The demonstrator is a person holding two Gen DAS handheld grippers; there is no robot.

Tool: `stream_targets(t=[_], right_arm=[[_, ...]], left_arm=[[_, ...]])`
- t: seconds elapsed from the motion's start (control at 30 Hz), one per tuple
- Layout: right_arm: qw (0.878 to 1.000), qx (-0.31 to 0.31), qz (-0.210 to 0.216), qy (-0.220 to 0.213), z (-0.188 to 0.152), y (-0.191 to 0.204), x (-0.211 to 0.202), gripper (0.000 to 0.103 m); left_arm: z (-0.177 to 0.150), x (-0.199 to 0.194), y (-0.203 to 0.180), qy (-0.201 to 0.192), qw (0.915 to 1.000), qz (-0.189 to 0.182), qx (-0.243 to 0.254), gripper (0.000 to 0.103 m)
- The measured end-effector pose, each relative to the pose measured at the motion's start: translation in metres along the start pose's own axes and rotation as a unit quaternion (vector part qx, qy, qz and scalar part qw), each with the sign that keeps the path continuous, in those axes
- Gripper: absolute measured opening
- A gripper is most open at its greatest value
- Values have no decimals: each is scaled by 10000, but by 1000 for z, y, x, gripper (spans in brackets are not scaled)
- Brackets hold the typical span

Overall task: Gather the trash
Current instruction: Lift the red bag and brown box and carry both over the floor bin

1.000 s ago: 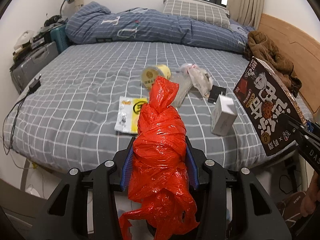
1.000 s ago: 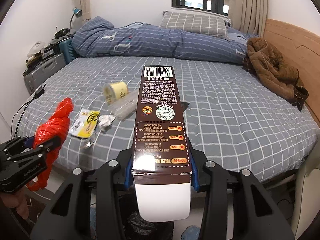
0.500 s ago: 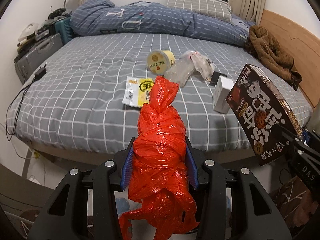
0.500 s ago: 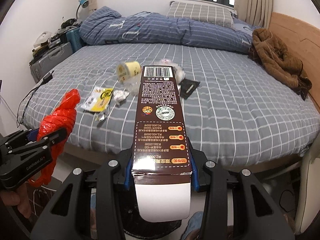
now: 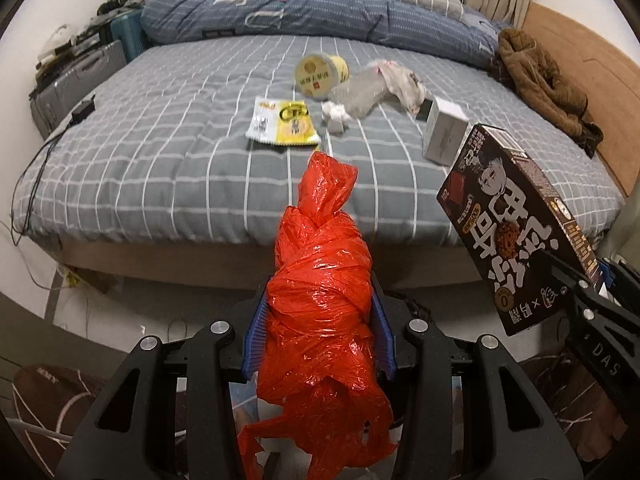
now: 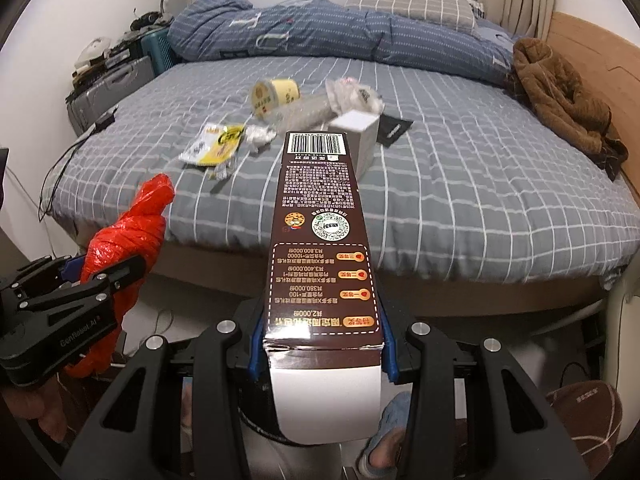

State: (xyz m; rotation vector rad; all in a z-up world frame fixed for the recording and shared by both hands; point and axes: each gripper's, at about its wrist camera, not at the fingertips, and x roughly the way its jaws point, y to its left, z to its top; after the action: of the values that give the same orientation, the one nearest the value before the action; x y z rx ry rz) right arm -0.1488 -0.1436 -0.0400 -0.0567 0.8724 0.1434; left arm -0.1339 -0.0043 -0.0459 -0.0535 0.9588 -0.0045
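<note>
Both grippers have drawn back off the bed (image 5: 160,168), the left gripper (image 5: 320,328) pinching the red plastic bag (image 5: 320,300), the right gripper (image 6: 322,332) clamping the brown carton (image 6: 320,240), probably heading for a bin, while the other litter remains.

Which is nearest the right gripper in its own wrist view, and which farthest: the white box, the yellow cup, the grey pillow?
1. White box, mid-bed, just beyond the held carton's tip.
2. Yellow cup, tipped over, farther back and left.
3. Grey pillow, at the far edge by the window.
</note>
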Motion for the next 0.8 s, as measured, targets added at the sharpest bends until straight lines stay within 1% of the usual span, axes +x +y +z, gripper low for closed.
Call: stream_targets(t=[0.3, 0.53, 0.8], right_arm=[[9991, -103, 73, 395, -26, 6, 21, 41], [9973, -161, 158, 692, -45, 12, 47, 41], [9937, -184, 252, 1073, -61, 18, 81, 41]], left_arm=[[-19, 15, 7, 225, 9997, 45, -54, 43], [-36, 49, 10, 485, 9988, -2, -82, 43], [-50, 81, 11, 675, 9977, 35, 4, 43]])
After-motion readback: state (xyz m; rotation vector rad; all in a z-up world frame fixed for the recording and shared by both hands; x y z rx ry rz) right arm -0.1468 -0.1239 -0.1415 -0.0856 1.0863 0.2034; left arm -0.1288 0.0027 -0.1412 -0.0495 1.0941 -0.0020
